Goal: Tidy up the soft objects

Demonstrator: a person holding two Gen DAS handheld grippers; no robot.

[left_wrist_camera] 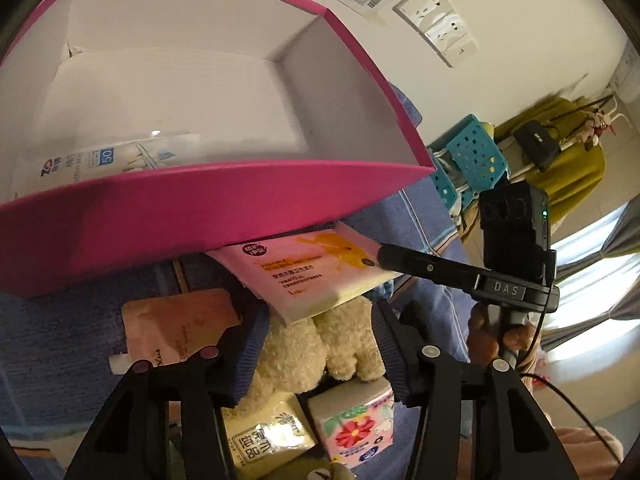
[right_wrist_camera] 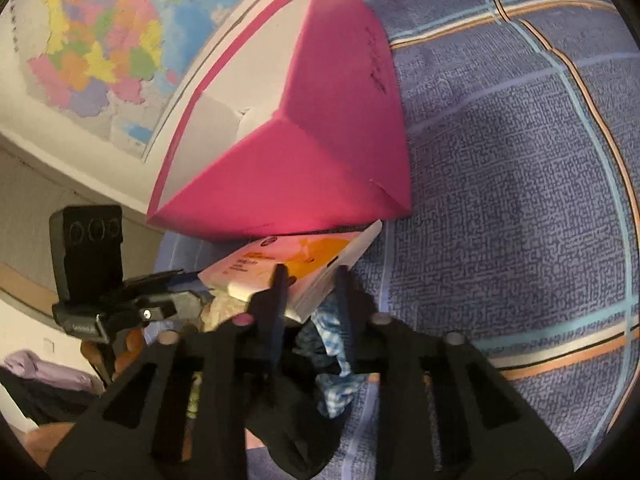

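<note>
Presently the largest item is the pink box, stiff card with a white lining, open-topped on the blue woven blanket; a cotton-swab bag already lies inside.

Risk, judged: the box wall stands directly ahead of both tools, so a lift that is too low would catch the rim and tip or shove the light carton across the cloth.

Plush toy: cream, curly pile, rounded and squashy. The left gripper has its ribbed fingers closed on it. Pile compresses, so the hold may loosen if the toy sags or swings.

Wipes pack: flat, glossy film, pink with an orange print, lying just below the box wall and over the toy. The right gripper pinches its near edge between thin dark fingers. Slick film plus an edge-only grip suggests it could slide out or droop.

Smaller still: a peach spout pouch and two soft tissue packs wait nearby, untouched.
</note>
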